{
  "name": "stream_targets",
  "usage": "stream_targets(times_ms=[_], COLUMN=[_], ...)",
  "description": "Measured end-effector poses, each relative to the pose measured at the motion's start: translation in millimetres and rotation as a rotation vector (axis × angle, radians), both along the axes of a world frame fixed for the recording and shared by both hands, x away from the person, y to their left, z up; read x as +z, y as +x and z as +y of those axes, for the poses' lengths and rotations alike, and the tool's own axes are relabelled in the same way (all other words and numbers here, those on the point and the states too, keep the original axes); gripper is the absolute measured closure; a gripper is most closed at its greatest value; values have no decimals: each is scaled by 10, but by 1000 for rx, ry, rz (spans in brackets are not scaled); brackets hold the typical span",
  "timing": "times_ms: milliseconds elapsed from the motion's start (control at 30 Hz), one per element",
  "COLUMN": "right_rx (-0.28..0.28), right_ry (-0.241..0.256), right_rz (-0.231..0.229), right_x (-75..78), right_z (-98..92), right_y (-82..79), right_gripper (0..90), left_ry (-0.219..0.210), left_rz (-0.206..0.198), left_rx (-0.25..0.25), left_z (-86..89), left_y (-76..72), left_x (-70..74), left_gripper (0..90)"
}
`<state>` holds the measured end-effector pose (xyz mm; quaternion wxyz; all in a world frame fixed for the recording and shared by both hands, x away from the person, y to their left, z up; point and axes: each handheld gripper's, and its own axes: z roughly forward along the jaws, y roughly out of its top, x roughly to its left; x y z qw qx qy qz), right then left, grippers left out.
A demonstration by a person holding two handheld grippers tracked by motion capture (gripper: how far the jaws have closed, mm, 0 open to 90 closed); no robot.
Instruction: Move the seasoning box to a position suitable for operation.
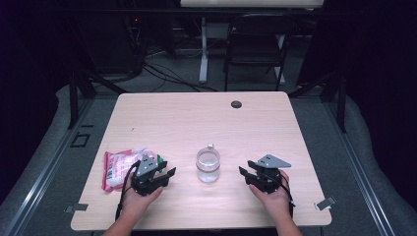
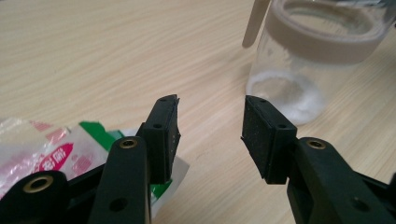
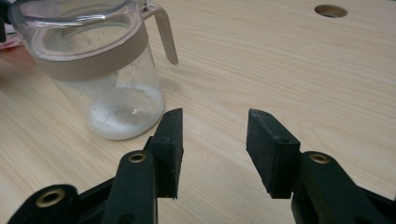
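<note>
Jar (image 1: pixel 208 165) stands upright mid-table between my grippers; left gripper (image 1: pixel 165 172) and right gripper (image 1: pixel 246 171), both wide and empty, flank it, neither clearly nearer; packet (image 1: pixel 118 168) under left.

Clear jar (image 1: pixel 208 165), beige band; red-green-white packet (image 1: pixel 119 168).

Dim room, perhaps carpeted; folding chair (image 1: pixel 256 46)

Wooden table (image 1: pixel 196 118), clear jar (image 1: pixel 208 166), plastic packet (image 1: pixel 119 167), folding chair (image 1: pixel 255 46)
</note>
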<state>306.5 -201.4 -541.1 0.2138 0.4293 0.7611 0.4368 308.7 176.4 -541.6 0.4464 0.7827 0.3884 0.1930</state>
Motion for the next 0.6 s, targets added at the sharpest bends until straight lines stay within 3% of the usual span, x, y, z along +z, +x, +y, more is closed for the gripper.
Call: stream_targets(times_ms=[100,133,300,467,600], right_rx=[-1,1,28,76,98], right_ry=[-6,-4,19,62,34], right_rz=[-3,0,5,20,9], right_x=[-5,-20,-29,-5,48], right_z=[21,43,78,147,255], right_y=[28,82,164,217,238], right_gripper=[558,561,650,679,715], left_ry=[-11,-20,-43,-28,-56], left_rz=[-2,-1,58,61,37], left_rx=[4,-1,-17,-31,-22], left_z=[-8,-8,-19,-117,-215], left_y=[23,37,84,78,92], left_x=[15,12,26,93,123], left_gripper=[585,645,708,716,659])
